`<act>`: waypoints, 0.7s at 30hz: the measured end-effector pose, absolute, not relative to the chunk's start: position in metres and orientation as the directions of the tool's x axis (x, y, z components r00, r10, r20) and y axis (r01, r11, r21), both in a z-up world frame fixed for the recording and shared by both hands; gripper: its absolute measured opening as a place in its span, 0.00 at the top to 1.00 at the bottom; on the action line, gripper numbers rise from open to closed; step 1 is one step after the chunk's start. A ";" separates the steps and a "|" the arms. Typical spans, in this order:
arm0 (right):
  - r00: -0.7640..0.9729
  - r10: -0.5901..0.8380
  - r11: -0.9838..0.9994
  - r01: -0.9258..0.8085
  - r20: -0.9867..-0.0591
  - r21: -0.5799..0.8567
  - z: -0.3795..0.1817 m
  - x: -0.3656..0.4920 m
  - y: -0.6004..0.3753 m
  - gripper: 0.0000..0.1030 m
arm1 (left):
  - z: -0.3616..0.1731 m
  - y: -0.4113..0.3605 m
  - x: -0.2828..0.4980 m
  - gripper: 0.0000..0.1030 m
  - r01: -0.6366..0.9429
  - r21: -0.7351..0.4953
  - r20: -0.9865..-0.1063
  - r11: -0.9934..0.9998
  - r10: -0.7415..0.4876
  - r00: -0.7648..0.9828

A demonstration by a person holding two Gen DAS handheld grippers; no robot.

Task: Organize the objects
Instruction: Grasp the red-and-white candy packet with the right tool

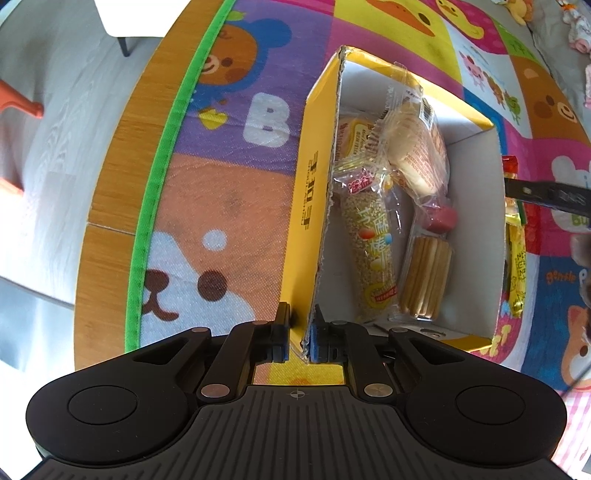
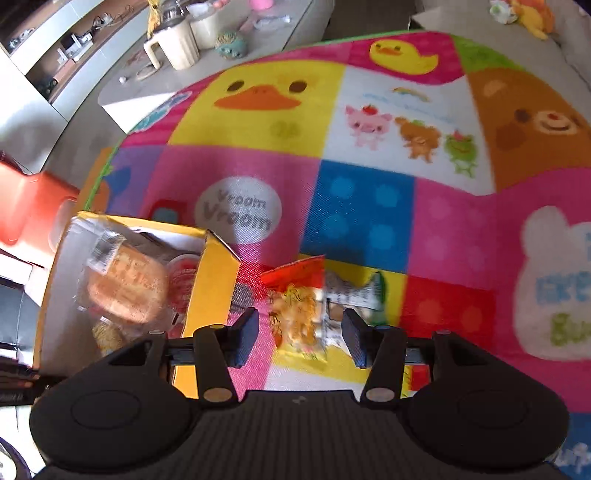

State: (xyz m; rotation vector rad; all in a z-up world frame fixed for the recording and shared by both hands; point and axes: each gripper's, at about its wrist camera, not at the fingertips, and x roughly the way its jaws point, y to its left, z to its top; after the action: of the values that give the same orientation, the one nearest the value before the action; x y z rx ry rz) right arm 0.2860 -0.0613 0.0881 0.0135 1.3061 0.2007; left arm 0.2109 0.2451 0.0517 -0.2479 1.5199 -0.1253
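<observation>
A yellow cardboard box [image 1: 310, 206] with a white inside stands on the colourful mat. It holds several wrapped snacks: a sesame stick pack [image 1: 371, 258], a biscuit pack [image 1: 424, 280], a bread pack [image 1: 413, 155] and a pink jelly cup [image 1: 441, 219]. My left gripper [image 1: 299, 341] is shut on the box's near left wall. My right gripper [image 2: 300, 341] is open, its fingers on either side of a red and yellow snack packet [image 2: 295, 310] lying on the mat just right of the box [image 2: 214, 280]. That packet [image 1: 515, 258] shows beside the box's right wall in the left wrist view.
The mat [image 2: 362, 206] covers a wooden table [image 1: 122, 155] with a green border. An orange chair [image 2: 26, 206] stands left of the table. A counter with a jug [image 2: 173, 44] and jars is at the back. Plush toys [image 2: 532, 14] lie at the far right.
</observation>
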 end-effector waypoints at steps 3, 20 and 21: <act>0.203 0.159 0.985 -0.106 -0.966 0.140 0.069 0.292 -0.057 0.62 | 0.052 0.244 0.211 0.89 -0.066 -0.233 -0.972 0.970 -0.230 0.053; 0.193 0.161 0.987 -0.017 -0.968 0.161 0.192 0.140 -0.049 0.84 | 0.053 0.241 0.210 0.89 0.000 -0.237 -0.970 0.971 -0.237 0.055; 0.195 0.164 0.986 -0.019 -0.967 0.164 0.203 0.130 -0.045 0.84 | 0.053 0.241 0.210 0.89 0.012 -0.239 -0.969 0.971 -0.239 0.054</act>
State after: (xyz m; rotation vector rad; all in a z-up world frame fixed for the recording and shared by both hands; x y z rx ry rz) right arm 0.1298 -0.0451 0.2030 0.1249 1.3695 0.1288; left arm 0.2096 0.2409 0.0533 -0.1841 1.5075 -0.1923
